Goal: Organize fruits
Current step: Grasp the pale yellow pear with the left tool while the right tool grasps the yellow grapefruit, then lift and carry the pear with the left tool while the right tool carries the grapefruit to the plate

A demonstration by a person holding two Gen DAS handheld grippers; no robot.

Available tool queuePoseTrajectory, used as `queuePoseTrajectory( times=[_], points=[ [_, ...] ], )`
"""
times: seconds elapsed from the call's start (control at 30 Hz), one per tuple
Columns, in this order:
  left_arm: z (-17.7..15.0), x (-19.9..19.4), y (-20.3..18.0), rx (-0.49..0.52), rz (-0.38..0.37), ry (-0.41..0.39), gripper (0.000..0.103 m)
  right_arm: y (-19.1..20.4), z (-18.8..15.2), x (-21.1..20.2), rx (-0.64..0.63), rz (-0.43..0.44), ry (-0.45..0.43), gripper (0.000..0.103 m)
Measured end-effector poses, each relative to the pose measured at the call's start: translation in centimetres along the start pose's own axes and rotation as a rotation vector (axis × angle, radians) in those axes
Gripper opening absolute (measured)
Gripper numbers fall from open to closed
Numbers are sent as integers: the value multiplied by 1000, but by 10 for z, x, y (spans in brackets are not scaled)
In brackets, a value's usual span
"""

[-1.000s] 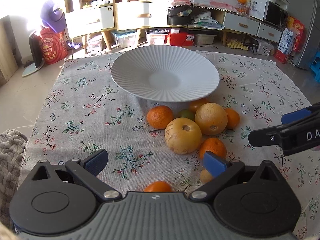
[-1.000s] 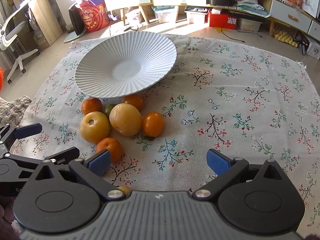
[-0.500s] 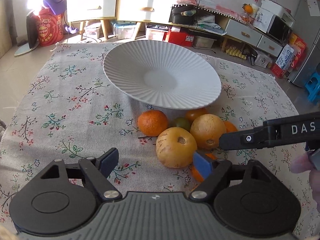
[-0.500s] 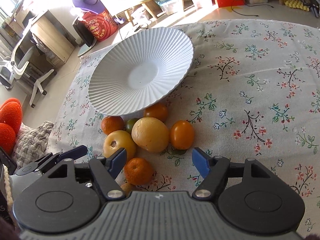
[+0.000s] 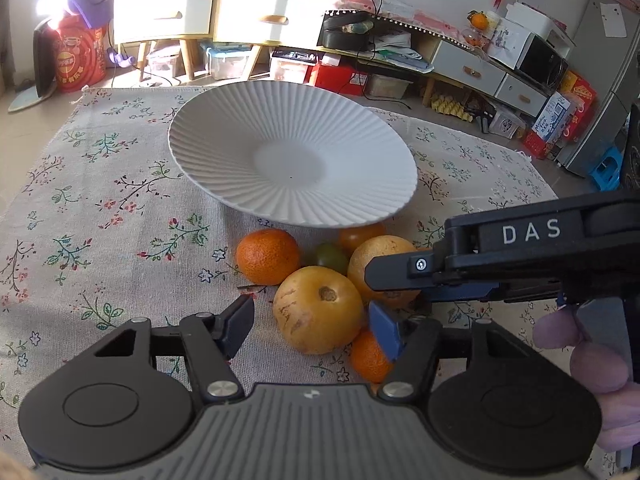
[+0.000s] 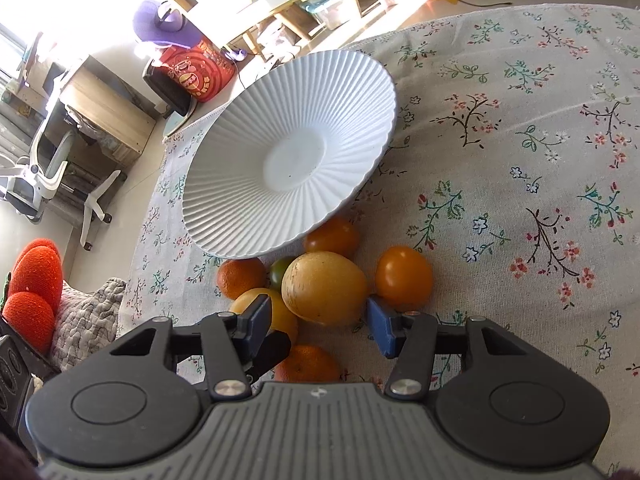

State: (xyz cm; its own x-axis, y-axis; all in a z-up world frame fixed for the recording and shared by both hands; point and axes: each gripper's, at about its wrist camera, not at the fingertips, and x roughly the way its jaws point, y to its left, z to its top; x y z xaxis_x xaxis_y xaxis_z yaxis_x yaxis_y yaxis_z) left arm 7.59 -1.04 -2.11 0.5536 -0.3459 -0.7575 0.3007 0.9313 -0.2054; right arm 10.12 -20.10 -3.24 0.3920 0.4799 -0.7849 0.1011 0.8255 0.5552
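- The fruits lay in a tight cluster on the flowered cloth (image 5: 100, 184) covering the counter, just in front of the empty white ribbed plate (image 5: 224, 152), which stood tilted with its near rim over the rearmost pieces.
- The left claw (image 5: 312, 326) pointed down at the nearer big yellow fruit (image 5: 318, 308); its jaws were closing with that fruit between them, and a gap still showed on the left side, so the blue pads did not yet press it.
- The right claw (image 6: 318, 320) pointed down at the second big yellow fruit (image 6: 324, 288); its jaws were closing around that fruit, and contact by the pads could not be confirmed.
- In the left wrist view the right claw's black arm crossed in from the right, over the second yellow fruit, with gloved fingers (image 5: 596, 364) behind it.
- A rough-skinned orange (image 5: 267, 256) sat left of the yellow fruits, and a small green fruit (image 5: 331, 258) lay between it and them.
- A smooth orange fruit (image 6: 404, 276) rested just right of the second yellow fruit; another (image 6: 331, 237) lay partly under the plate rim.
- A small orange (image 6: 306, 364) lay nearest the claws, partly hidden by them.
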Motion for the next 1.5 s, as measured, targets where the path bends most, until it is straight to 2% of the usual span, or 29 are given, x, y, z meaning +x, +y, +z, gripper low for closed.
queuePoseTrajectory(
  times=[0.4,0.47,0.57,0.97,1.3,1.5],
  points=[
    [2,6,-2,13,8,4,65,-1,0,11,46,-13,-9,47],
    [2,7,-1,8,7,8,63,-1,-1,10,44,-15,-10,47],
    [2,6,0,1,-11,12,53,-2,-2,9,39,-15,-11,46],
    [3,0,4,-13,-3,32,53,-1,-3,2,44,-28,5,45],
    [6,-14,7,-3,-9,18,53,3,-3,-18,23,-17,-32,45],
    [12,-27,6,-5,-20,-25,53,9,2,-33,-21,-1,-96,45]
  ],
)
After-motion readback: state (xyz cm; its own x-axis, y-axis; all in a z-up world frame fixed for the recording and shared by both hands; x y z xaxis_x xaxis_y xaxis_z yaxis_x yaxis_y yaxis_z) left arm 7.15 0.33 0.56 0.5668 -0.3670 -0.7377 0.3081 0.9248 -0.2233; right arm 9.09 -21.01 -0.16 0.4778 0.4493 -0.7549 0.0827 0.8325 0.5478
